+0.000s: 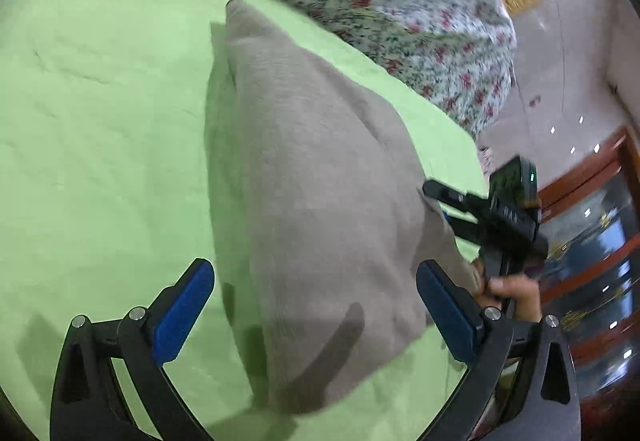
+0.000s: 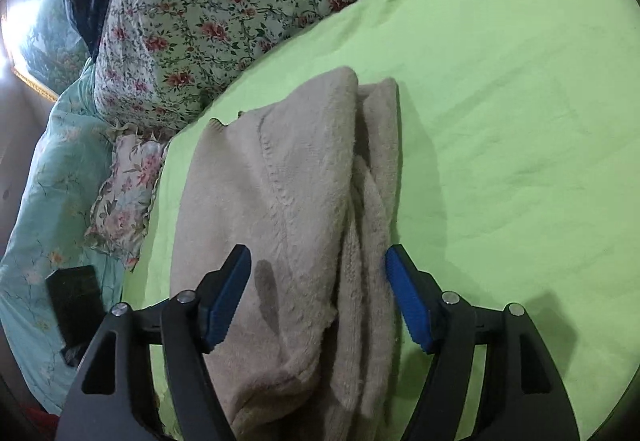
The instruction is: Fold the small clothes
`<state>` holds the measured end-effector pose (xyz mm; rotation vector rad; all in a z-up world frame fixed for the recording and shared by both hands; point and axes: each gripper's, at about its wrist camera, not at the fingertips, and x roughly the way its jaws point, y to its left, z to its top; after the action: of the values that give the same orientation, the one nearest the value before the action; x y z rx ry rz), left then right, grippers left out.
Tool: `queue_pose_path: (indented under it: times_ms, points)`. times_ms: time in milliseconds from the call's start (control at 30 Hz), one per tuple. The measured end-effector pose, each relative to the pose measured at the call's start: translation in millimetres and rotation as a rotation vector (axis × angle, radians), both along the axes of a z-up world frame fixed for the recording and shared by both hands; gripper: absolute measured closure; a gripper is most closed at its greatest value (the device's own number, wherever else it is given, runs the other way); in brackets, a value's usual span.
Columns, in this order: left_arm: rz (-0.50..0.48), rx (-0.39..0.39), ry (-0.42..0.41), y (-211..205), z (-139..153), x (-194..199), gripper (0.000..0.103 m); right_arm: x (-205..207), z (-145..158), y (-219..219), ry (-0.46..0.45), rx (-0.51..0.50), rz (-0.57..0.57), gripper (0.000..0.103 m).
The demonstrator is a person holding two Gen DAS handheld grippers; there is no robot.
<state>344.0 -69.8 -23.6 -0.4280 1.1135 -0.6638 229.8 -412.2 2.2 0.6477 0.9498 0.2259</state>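
Note:
A beige fuzzy knit garment (image 1: 316, 177) lies folded lengthwise in layers on a lime green sheet (image 1: 100, 113). In the left wrist view my left gripper (image 1: 316, 297) is open, its blue pads on either side of the garment's near end, holding nothing. The right gripper's black body (image 1: 496, 217) shows at the garment's right edge, held by a hand. In the right wrist view my right gripper (image 2: 318, 293) is open and empty, straddling the garment (image 2: 280, 209) above its folded layers.
A floral quilt (image 2: 224, 9) is bunched along the far side of the green sheet (image 2: 500, 121). A teal flowered cover (image 2: 44, 177) with a black object (image 2: 76, 301) on it lies at the left. Floor and wooden furniture (image 1: 592, 241) are beyond the bed edge.

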Motion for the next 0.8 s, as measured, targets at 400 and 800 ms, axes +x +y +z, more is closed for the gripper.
queue_pose_path:
  times_ms: [400, 800]
  points:
    - [-0.039, -0.009, 0.072, -30, -37, 47, 0.055, 25, -29, 13, 0.077, 0.077, 0.064, 0.059]
    - [0.033, 0.075, -0.093, 87, 49, -32, 0.065, -10, 13, 125, -0.089, 0.134, 0.175, 0.069]
